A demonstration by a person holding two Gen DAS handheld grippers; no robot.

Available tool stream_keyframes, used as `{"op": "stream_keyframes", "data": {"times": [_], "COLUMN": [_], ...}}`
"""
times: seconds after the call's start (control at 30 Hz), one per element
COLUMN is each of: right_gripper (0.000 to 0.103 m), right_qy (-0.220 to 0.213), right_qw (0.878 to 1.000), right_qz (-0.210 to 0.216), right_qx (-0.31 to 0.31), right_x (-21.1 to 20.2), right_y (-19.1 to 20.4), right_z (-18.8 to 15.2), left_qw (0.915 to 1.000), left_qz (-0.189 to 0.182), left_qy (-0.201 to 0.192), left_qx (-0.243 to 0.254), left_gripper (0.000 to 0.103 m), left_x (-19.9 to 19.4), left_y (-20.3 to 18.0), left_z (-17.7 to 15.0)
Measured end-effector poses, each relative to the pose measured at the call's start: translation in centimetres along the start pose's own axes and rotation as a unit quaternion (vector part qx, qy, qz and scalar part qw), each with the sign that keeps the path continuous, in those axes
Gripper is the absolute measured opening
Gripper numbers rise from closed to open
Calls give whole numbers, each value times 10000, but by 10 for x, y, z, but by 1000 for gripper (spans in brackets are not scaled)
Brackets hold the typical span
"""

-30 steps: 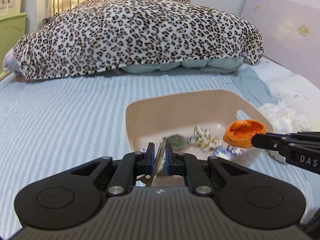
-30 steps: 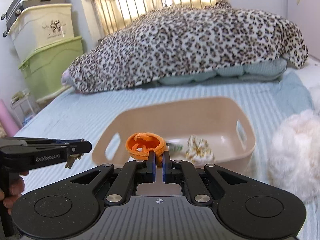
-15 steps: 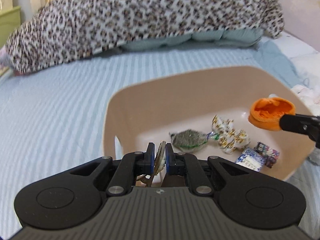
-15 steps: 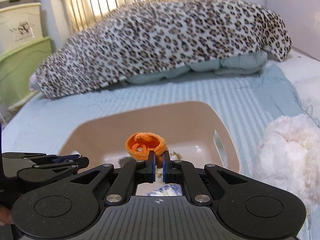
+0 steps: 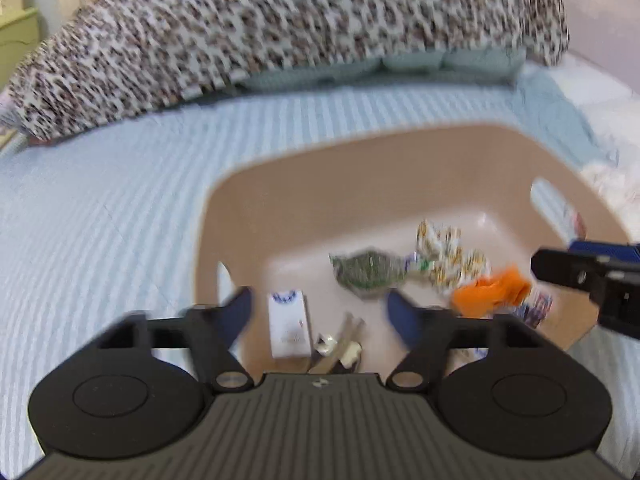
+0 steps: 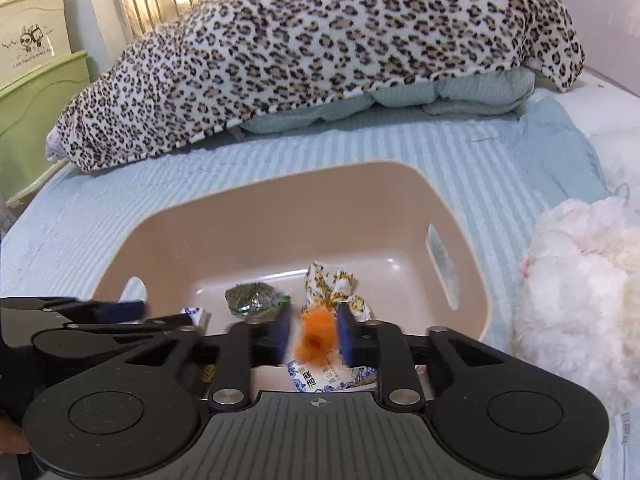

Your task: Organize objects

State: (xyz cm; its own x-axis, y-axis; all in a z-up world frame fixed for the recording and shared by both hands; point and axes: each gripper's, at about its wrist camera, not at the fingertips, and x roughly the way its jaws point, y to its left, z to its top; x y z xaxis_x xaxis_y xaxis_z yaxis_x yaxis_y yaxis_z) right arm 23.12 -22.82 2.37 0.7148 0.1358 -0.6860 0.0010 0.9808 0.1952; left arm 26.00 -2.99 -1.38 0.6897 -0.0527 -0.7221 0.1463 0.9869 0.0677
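Left wrist view, blurred. Left hand-held gripper (image 5: 320, 312) seen spread wide above the near end of the beige basket (image 5: 248, 200), nothing between its fingers. Inside the basket, below the gap: a white packet (image 5: 289, 328), and beside it small pale bits with a thin stick-like piece (image 5: 340, 344), kind not clear. Further in, toward the basket's far wall: a green-grey wrapped piece (image 5: 366, 268) and a floral wrapper (image 5: 444, 256) just beside it. An orange item (image 5: 490, 290) noted at the basket's right side, just off the tip of the right hand-held gripper (image 5: 592, 276); contact not discernible. Basket resting on the striped bed (image 5: 100, 208), a leopard blanket (image 5: 280, 28) beyond it.

Right wrist view. Right hand-held gripper (image 6: 314, 330) parted moderately over the near rim of the basket (image 6: 280, 200), the orange item (image 6: 318, 330) blurred in the gap; whether either pad touched it could not be told. A blue-and-white packet (image 6: 332, 380) directly beneath. Green-grey piece (image 6: 252, 298) and floral wrapper (image 6: 330, 284) on the basket floor ahead. Left hand-held gripper (image 6: 100, 312) at the basket's left end. A white fluffy item (image 6: 580, 272) on the bed (image 6: 100, 208) right of the basket.
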Motion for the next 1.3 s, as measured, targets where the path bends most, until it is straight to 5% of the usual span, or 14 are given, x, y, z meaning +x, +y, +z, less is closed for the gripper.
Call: {"op": "stream_keyframes", "data": {"times": [0.13,0.4,1.3], "right_gripper": [61,72,78], "right_qy": [-112,-130,129], "right_qw": [9999,9999,9997], "right_qz": [-46,-94,-55], "right_qx": [-51,-32,-221], "right_x": [-18,-47,-120], "right_y": [1,6,32], "right_z": [2,-5,-61], "left_qw": [10000,9999,9999], "left_qz": [-30,-62,-130], "left_qy": [-47,-103,-97], "left_qx": [27,-48,-42], "left_gripper": [82,89,89], "left_x": [-18,-51,-139], "left_y": [3,11,22], "left_z": [3,-3,-60]}}
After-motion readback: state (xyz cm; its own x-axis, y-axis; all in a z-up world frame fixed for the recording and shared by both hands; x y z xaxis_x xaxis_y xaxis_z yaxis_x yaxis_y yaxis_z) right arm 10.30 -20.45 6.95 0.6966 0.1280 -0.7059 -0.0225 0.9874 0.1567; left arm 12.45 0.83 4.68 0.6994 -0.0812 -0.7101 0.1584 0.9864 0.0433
